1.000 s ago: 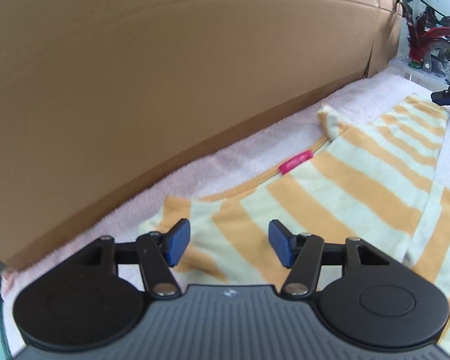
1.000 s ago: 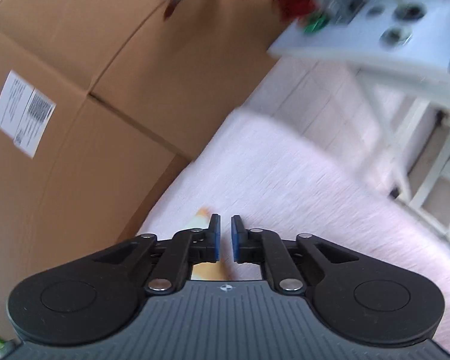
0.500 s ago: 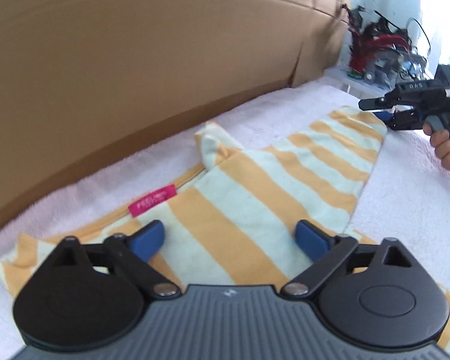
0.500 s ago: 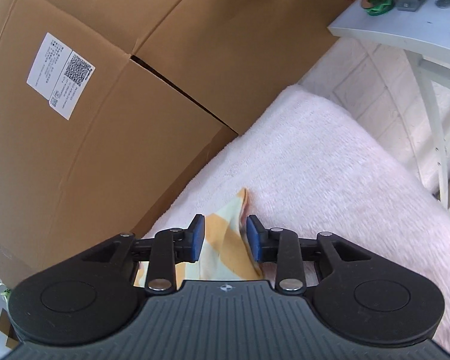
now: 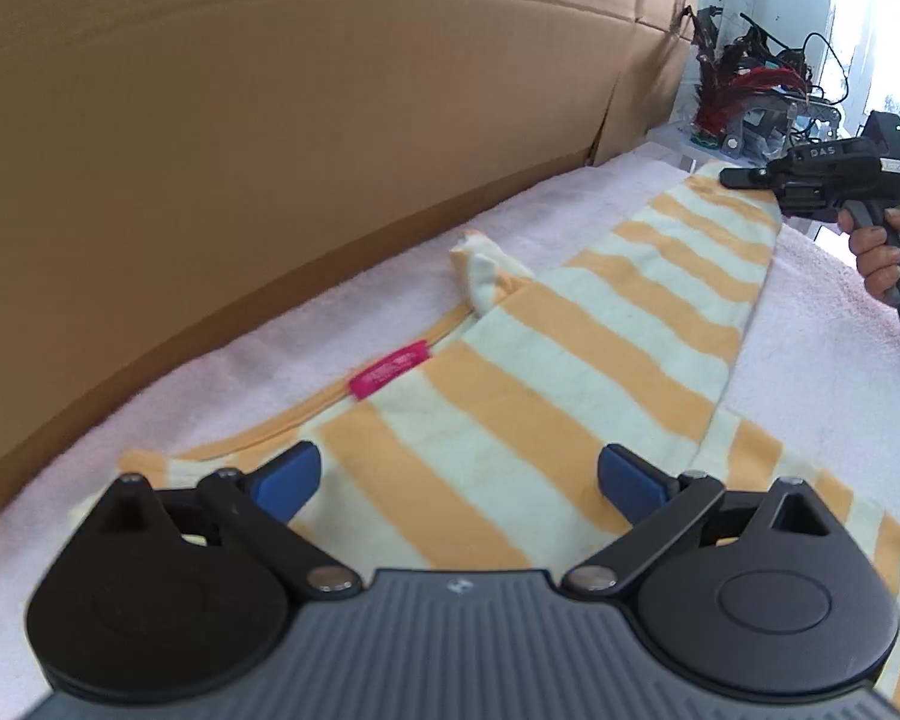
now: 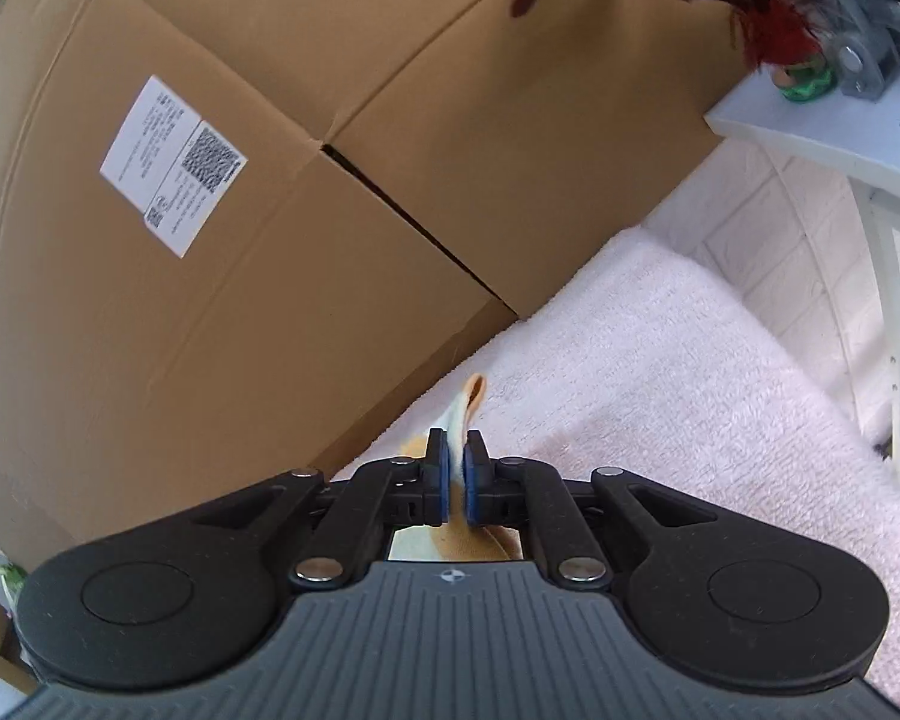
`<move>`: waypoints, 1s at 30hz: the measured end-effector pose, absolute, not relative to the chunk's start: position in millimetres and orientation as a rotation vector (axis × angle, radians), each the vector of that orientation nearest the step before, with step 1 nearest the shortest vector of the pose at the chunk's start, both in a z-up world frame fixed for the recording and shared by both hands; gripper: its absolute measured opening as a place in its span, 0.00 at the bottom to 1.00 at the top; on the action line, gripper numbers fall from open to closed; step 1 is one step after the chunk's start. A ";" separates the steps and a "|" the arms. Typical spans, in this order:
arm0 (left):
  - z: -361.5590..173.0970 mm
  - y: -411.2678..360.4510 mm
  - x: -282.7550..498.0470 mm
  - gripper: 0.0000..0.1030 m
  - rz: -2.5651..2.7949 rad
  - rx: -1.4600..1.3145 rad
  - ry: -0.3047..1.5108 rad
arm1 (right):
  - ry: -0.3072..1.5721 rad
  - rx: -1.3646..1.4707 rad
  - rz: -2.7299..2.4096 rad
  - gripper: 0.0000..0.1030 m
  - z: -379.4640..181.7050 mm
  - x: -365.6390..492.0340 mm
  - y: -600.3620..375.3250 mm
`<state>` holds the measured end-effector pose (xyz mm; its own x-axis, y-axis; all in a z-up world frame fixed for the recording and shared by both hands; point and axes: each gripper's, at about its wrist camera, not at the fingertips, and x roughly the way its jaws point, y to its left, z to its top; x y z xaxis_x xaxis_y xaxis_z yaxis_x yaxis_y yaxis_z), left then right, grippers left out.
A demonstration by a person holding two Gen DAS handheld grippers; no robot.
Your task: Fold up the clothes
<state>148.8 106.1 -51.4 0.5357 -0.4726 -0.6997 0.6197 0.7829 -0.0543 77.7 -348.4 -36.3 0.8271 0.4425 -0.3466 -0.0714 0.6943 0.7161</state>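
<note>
An orange and cream striped shirt [image 5: 570, 360] lies on a pink towel [image 5: 270, 348], its pink neck label [image 5: 390, 377] facing up. My left gripper [image 5: 459, 480] hovers open over the shirt's near end, blue pads wide apart. In the left wrist view the right gripper [image 5: 750, 178], held by a hand [image 5: 882, 252], pinches the shirt's far corner. In the right wrist view my right gripper [image 6: 457, 474] is shut on a fold of the striped shirt [image 6: 468, 402], whose corner sticks up past the pads.
Large cardboard boxes [image 5: 270, 150] wall the far side of the towel; one carries a white label [image 6: 174, 165]. A white table [image 6: 810, 138] with red feathers and metal parts stands beyond the towel's right end. The pink towel [image 6: 690, 390] stretches right.
The right gripper has closed from open onto the shirt's corner. The left gripper has opened wider and swung right along the shirt.
</note>
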 end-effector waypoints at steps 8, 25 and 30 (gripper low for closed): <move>-59.2 166.6 156.8 0.67 -0.653 0.051 0.777 | 0.449 0.733 0.423 0.06 7.3 75.9 -319.6; -65.3 180.4 154.9 0.64 -0.603 0.043 0.694 | 0.314 0.699 0.777 0.06 106.3 55.6 -196.6; -45.0 204.8 160.2 0.41 -0.651 -0.030 0.707 | 0.266 0.684 0.886 0.06 129.8 48.7 -156.0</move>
